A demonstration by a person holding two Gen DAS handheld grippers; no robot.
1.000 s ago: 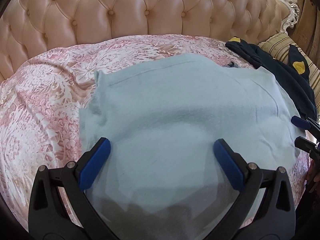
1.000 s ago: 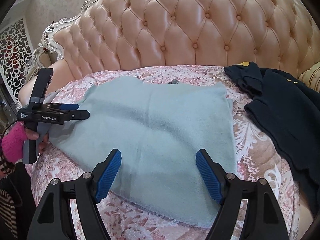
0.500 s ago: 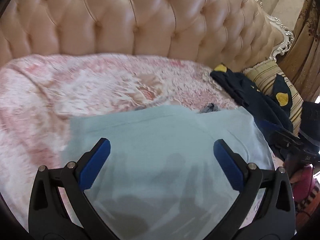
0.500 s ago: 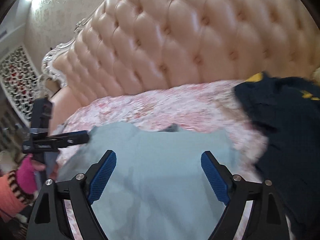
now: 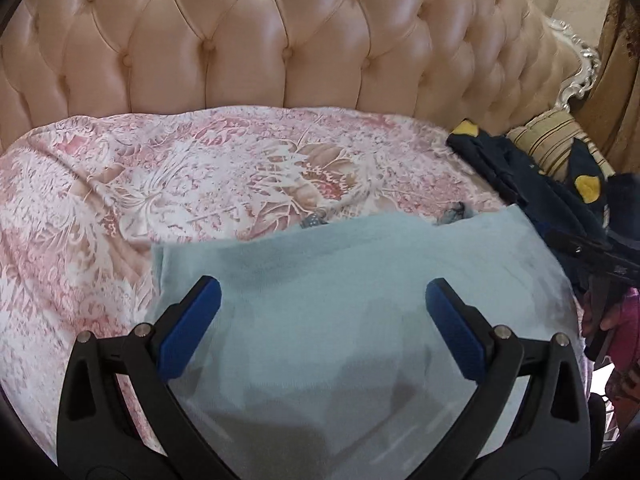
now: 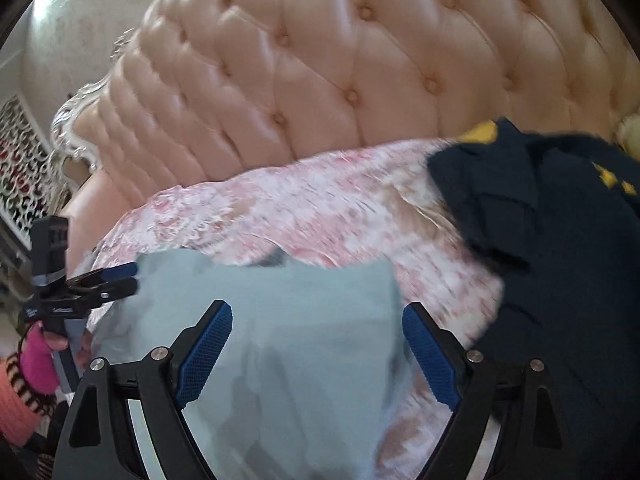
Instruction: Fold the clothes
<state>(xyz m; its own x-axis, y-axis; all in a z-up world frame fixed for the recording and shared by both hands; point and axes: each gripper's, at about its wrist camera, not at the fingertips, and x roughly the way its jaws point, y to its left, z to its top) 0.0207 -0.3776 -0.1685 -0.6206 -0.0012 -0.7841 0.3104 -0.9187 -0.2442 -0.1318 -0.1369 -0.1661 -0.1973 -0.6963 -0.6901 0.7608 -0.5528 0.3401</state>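
A light blue garment (image 5: 340,300) lies flat on the pink floral bedspread (image 5: 160,176); it also shows in the right wrist view (image 6: 304,320). My left gripper (image 5: 322,320) is open and empty, held above the garment's near part. My right gripper (image 6: 316,348) is open and empty above the garment's right edge. The left gripper also shows from the side in the right wrist view (image 6: 132,278), at the garment's left edge, jaws a little apart. The right gripper's body shows dark at the right of the left wrist view (image 5: 588,252).
A dark navy garment with yellow patches (image 6: 560,232) lies on the bed to the right, also in the left wrist view (image 5: 532,176). A tufted peach headboard (image 5: 280,40) stands behind. A striped cushion (image 5: 548,140) sits at the far right.
Both grippers have pulled back and tilted up, so the garment sits lower in both views and more headboard shows. Both stay open and empty. The right wrist view is blurred by motion.
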